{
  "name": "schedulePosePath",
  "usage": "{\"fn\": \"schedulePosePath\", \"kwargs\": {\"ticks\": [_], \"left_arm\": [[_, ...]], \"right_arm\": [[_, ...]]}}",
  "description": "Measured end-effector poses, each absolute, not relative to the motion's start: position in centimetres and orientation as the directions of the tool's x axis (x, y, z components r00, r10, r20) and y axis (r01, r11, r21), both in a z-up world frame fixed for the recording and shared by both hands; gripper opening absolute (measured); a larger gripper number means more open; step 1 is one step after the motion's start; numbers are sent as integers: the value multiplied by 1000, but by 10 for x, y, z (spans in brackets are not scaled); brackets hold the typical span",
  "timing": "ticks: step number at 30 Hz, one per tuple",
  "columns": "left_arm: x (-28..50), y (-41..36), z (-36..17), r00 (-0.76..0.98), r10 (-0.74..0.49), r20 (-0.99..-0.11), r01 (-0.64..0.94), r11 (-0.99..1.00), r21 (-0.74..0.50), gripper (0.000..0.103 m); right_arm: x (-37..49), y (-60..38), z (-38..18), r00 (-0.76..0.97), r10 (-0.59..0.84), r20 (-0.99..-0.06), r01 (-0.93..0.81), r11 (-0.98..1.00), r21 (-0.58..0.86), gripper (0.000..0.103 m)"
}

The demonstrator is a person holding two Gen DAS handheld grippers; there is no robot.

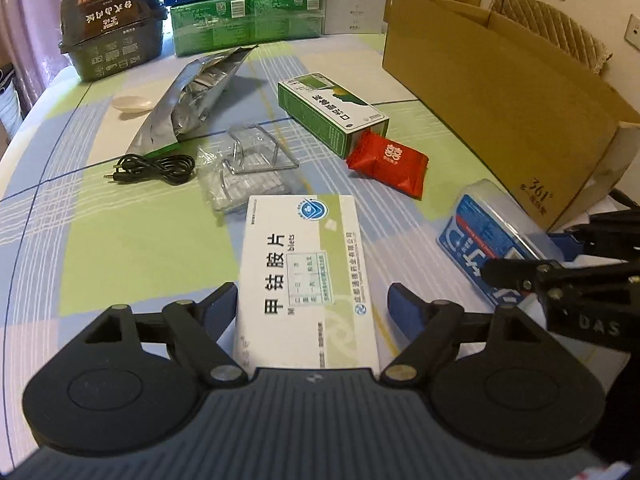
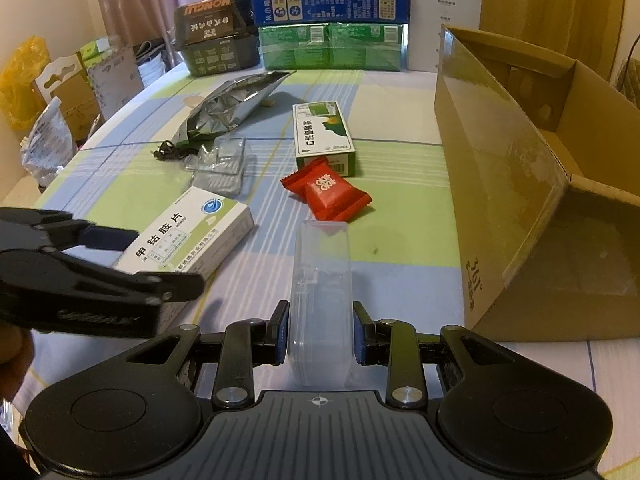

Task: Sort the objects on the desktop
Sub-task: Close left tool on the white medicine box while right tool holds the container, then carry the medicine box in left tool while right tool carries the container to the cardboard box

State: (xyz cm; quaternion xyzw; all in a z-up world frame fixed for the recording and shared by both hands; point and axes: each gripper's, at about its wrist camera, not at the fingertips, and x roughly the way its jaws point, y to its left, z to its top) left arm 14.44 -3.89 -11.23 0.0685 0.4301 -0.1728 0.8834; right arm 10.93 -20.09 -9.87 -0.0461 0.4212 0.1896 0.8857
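Right gripper: fingers pinching clear plastic case by its long sides, case just beside open cardboard box. Left gripper: fingers spread wide either side of white medicine box, which lies flat on worktop; contact not clear. Ahead: red snack packet touching green medicine box. Further left: clear blister trays, black audio cable, silver foil pouch.
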Motion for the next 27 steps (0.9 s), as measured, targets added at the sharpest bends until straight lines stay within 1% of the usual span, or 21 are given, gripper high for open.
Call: {"fn": "schedulePosePath", "kwargs": {"ticks": [2,3,4,8,14,20,23,27], "left_arm": [[146,-43,-115,576,-228,-785,365,931,-3,75],[146,-45,-117,574,-214,-791,364,931,12,68],[146,-46,-118,571,-207,-795,363,932,19,67],[134,-48,-117,559,-202,-804,365,931,20,67],[128,-52,-117,568,-210,-795,362,932,12,68],[138,-56,-121,576,-202,-792,358,934,22,67],[138,-57,-122,573,-195,-796,356,934,27,67],[132,-55,-117,576,-177,-798,338,940,36,67]], "right_arm": [[109,-201,-99,576,298,-761,-384,921,70,28],[109,-201,-100,577,298,-761,-386,920,68,28],[109,-201,-101,574,299,-763,-390,918,66,28],[109,-199,-102,568,295,-768,-405,913,51,29],[113,-195,-109,551,286,-784,-411,911,44,31],[118,-194,-112,543,279,-792,-409,912,41,30],[119,-193,-113,539,278,-795,-412,910,39,29],[116,-194,-107,556,276,-784,-409,912,31,28]]}}
